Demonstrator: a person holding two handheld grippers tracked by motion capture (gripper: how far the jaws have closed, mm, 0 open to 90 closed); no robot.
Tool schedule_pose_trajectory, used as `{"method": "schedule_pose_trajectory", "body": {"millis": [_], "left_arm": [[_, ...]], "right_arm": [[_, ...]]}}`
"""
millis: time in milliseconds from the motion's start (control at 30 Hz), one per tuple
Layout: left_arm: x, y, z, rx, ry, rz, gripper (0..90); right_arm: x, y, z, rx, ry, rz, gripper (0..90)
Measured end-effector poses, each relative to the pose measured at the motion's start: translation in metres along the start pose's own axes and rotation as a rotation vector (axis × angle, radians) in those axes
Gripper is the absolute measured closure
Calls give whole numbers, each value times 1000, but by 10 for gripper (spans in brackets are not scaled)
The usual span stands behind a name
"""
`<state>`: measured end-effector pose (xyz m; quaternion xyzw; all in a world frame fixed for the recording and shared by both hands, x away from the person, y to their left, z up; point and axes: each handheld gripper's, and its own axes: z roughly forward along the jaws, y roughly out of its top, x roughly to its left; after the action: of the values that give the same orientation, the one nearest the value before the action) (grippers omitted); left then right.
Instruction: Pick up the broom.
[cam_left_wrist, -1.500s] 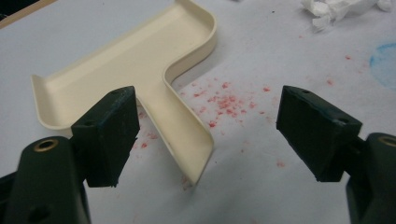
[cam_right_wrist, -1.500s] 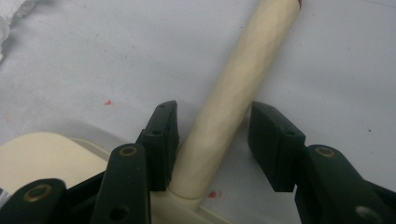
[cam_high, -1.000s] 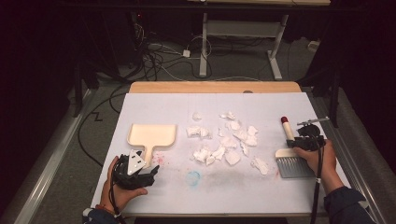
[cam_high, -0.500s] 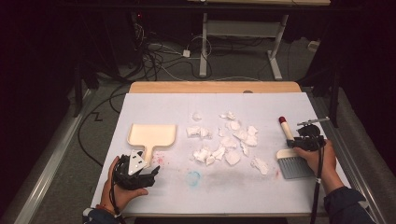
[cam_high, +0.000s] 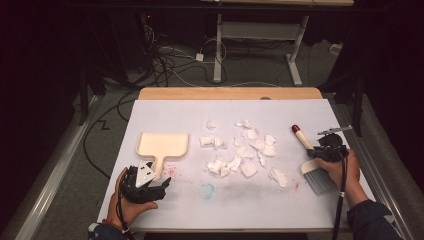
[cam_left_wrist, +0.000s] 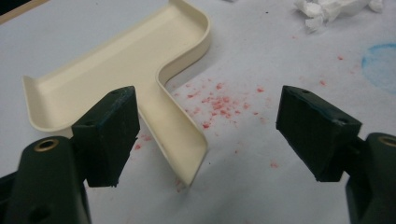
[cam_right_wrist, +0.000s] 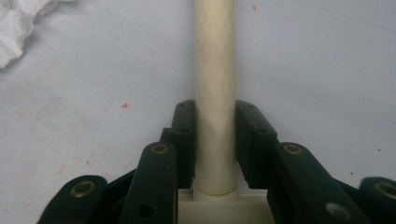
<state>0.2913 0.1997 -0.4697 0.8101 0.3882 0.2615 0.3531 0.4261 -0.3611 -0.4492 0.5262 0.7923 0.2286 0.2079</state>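
covering most of the scene, the white rectangular tabletop sheet (cam_high: 170, 115) carries a cream plastic dustpan (cam_high: 163, 145) at its left, handle toward the near edge. crumpled white paper scraps (cam_high: 240, 152) lie scattered at the middle. at the right lies a small hand brush with a cream handle and grey bristles (cam_high: 311, 161). the right gripper (cam_right_wrist: 215, 140) has its jaws closed on that handle. the left gripper (cam_left_wrist: 205, 135) sits wide apart and empty, the dustpan handle's end lying between its jaws. red specks (cam_left_wrist: 219, 100) dot the sheet nearby.
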Motion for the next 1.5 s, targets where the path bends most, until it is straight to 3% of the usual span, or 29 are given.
{"method": "schedule_pose_trajectory", "body": {"millis": [400, 667, 700, 733, 767, 800, 833, 900, 1000, 1167, 1500], "left_arm": [[-1, 2, -2, -11, -18, -19, 210], [-8, 9, -6, -46, -29, -26, 209], [-9, 10, -7, -50, -35, -30, 209], [-11, 12, -7, -56, -39, -33, 209], [-13, 15, -7, -66, -44, -34, 206], [-15, 19, -8, -77, -51, -34, 206], [-19, 24, -9, -87, -55, -31, 203], [-28, 34, -10, -107, -67, -8, 202], [-41, 49, -14, -144, -98, 17, 203], [-56, 68, -16, -200, -165, 30, 202], [-91, 106, 0, -241, -292, 81, 204]], "right_arm": [[5, 1, -22, -126, -17, -17, 720], [7, 1, -50, -269, -17, -4, 720], [10, 2, -59, -313, -15, -2, 720], [10, 2, -59, -313, -15, -2, 720], [15, 3, -70, -365, -13, -3, 720], [15, 3, -70, -365, -13, -3, 720], [22, 5, -81, -421, -7, -3, 719], [25, 6, -85, -446, -3, -8, 720], [42, 9, -98, -524, 21, -15, 720], [58, 14, -103, -557, 46, -35, 720], [98, 26, -92, -601, 121, -67, 720]]}}
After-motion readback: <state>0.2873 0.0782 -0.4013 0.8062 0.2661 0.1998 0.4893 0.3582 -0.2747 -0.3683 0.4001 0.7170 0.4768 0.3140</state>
